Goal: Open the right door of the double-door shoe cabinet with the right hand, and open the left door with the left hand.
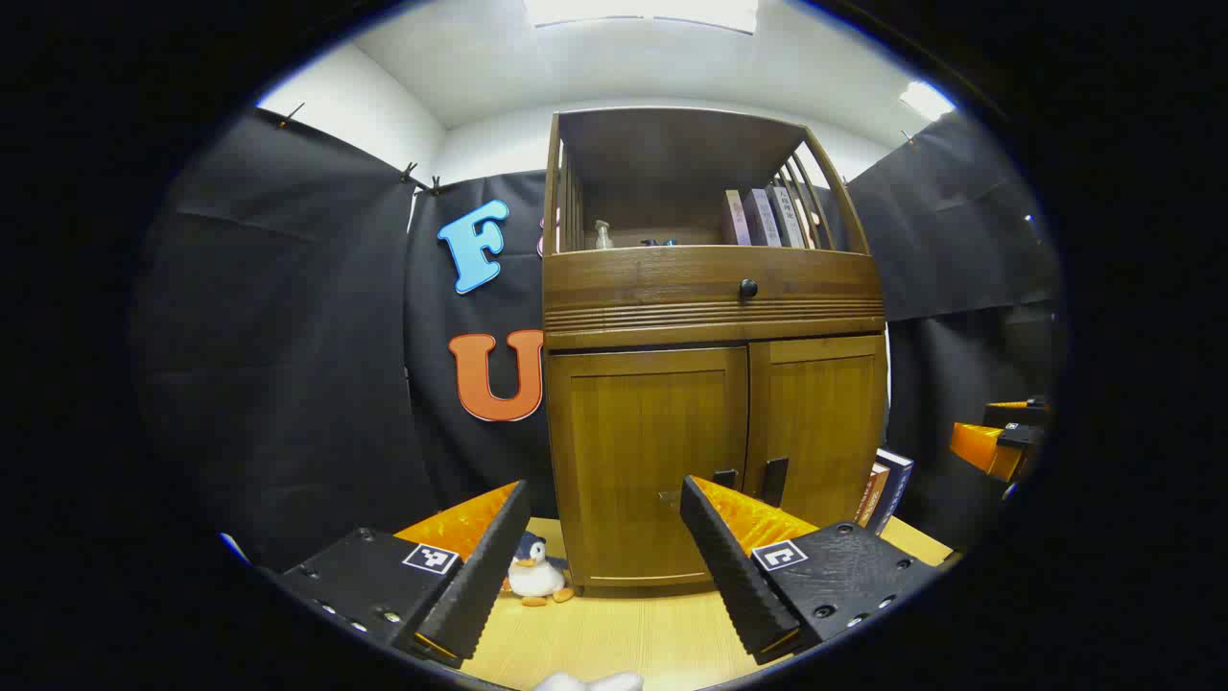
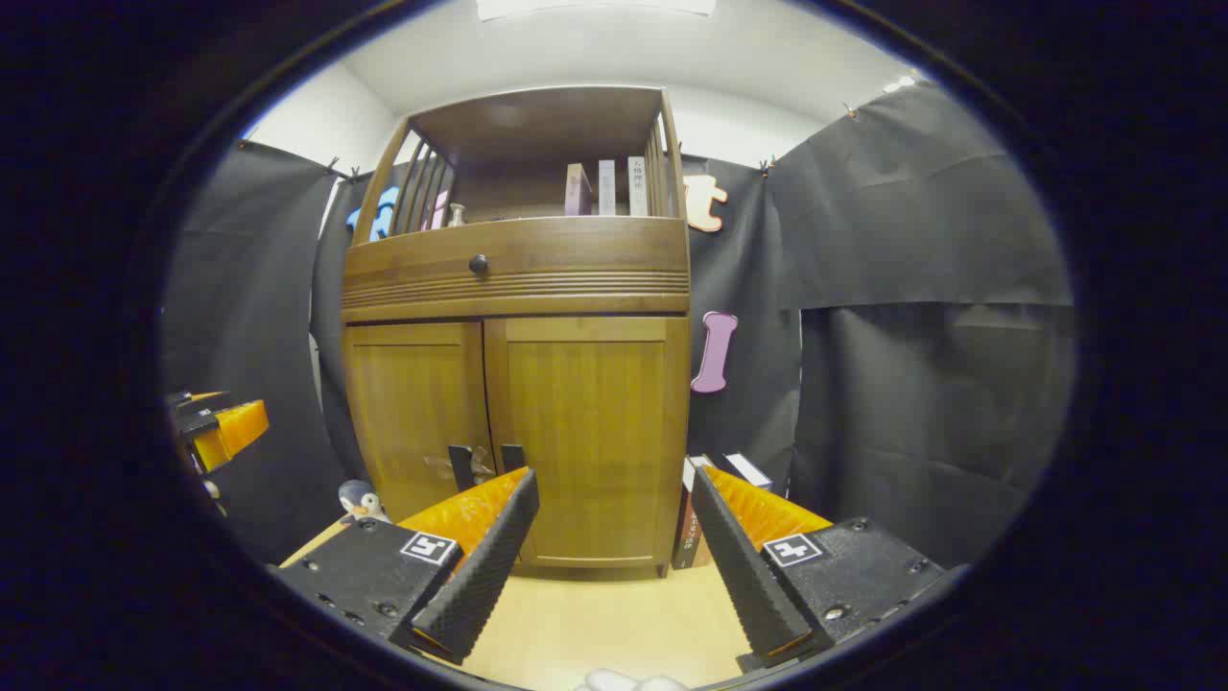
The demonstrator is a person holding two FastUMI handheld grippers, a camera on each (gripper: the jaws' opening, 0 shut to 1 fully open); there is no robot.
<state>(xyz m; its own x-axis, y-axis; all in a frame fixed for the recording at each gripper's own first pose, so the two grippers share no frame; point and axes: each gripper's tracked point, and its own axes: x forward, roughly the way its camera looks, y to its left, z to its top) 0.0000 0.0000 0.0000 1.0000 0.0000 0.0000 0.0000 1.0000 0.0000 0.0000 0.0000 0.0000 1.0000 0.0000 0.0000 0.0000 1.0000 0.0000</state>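
**Q:** Between the fingers of each pair of tongs, what is there?

**A:** Nothing. The left gripper [image 1: 604, 566] is spread wide and holds nothing. The right gripper [image 2: 614, 566] is also spread wide and empty. Both hover above the pale table [image 1: 614, 633], apart from the cabinet.

**Q:** Where is the shoe cabinet from the tongs?

**A:** Straight ahead of both. The shoe cabinet [image 1: 715, 345] stands upright on the table. Its left door [image 1: 648, 461] lies ahead of the left gripper, and the right door [image 2: 590, 432] ahead of the right gripper. Two dark handles sit side by side at the centre seam: the left handle [image 1: 724, 477] and the right handle [image 2: 512, 457].

**Q:** How far along is the task?

**A:** Judging by the closed doors, nothing is done yet. Both doors sit flush, and neither handle is touched. Both openings remain.

**Q:** Anything else nearby?

**A:** A small toy penguin [image 1: 534, 574] stands beyond the left gripper's left finger. Books [image 2: 715, 480] lean against the cabinet beyond the right gripper's right finger.
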